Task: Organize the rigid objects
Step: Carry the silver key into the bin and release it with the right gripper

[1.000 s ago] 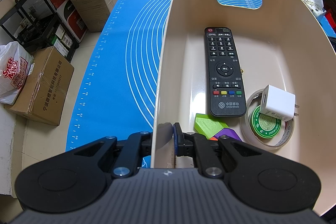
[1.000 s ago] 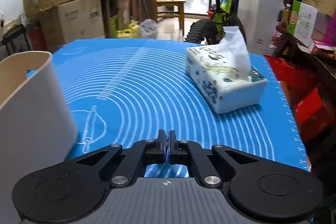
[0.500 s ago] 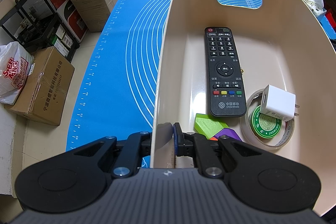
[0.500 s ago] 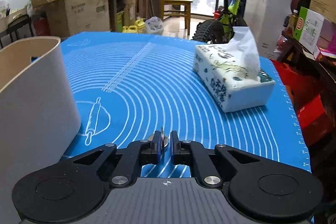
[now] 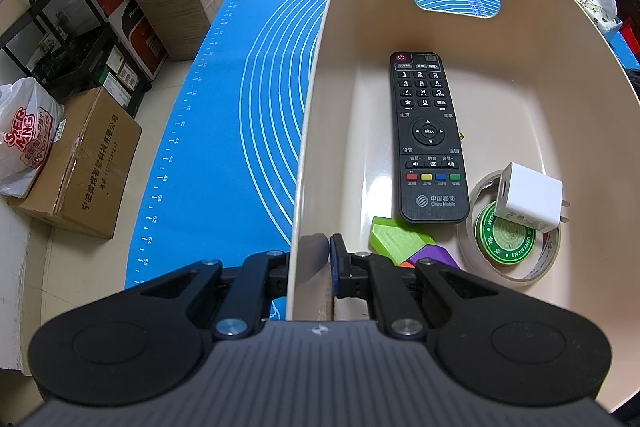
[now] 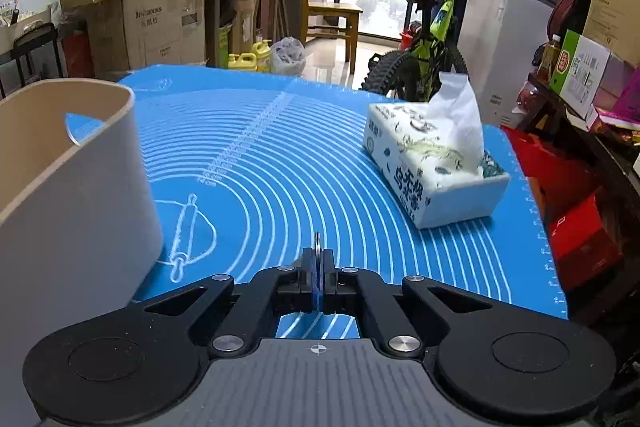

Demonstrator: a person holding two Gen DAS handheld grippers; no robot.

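A thin silver coin [image 6: 317,247] stands on edge between the pads of the right gripper [image 6: 318,259], which is closed on it above the blue baking mat [image 6: 320,155], with the tissue box [image 6: 432,163] further to the right. The left gripper [image 5: 310,259] is nearly closed and clamps the near wall of the beige bin [image 5: 308,131], one finger outside and one inside. In the bin lie a black remote control [image 5: 428,139], a white charger plug [image 5: 528,197] on a tape roll [image 5: 508,239] with a green ointment tin [image 5: 506,237] inside it, and green and purple blocks [image 5: 396,235]
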